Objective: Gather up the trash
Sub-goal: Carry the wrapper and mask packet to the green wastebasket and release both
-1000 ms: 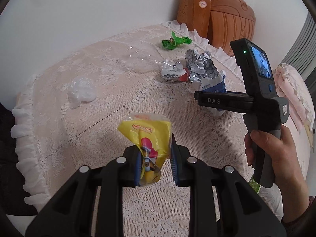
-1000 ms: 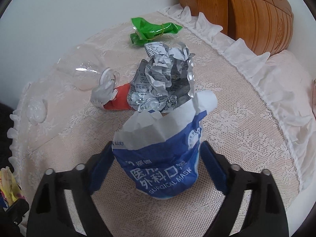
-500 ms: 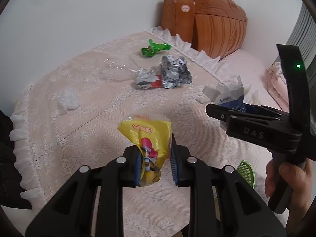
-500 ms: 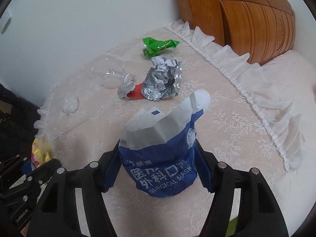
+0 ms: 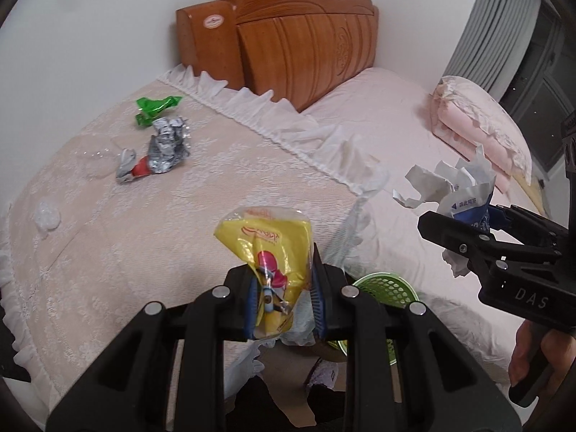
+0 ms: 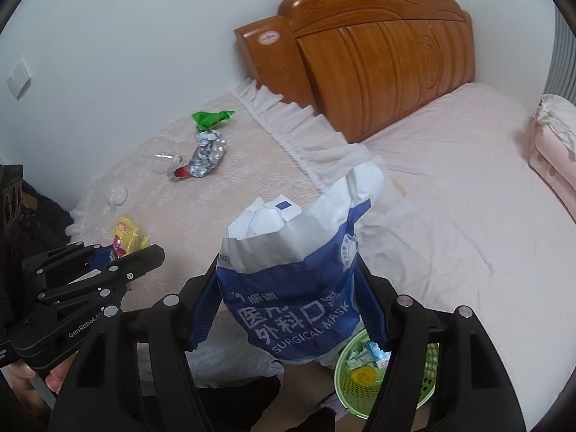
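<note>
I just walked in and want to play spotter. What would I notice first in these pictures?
First, the two grabbers, each pinching trash up in the air: the left gripper squeezes a yellow snack wrapper, and the right gripper squeezes a blue and white mask bag. Below them a green basket sits on the floor by the bed. Farther back, a green wrapper and crumpled silver foil lie on the lace cover.
</note>
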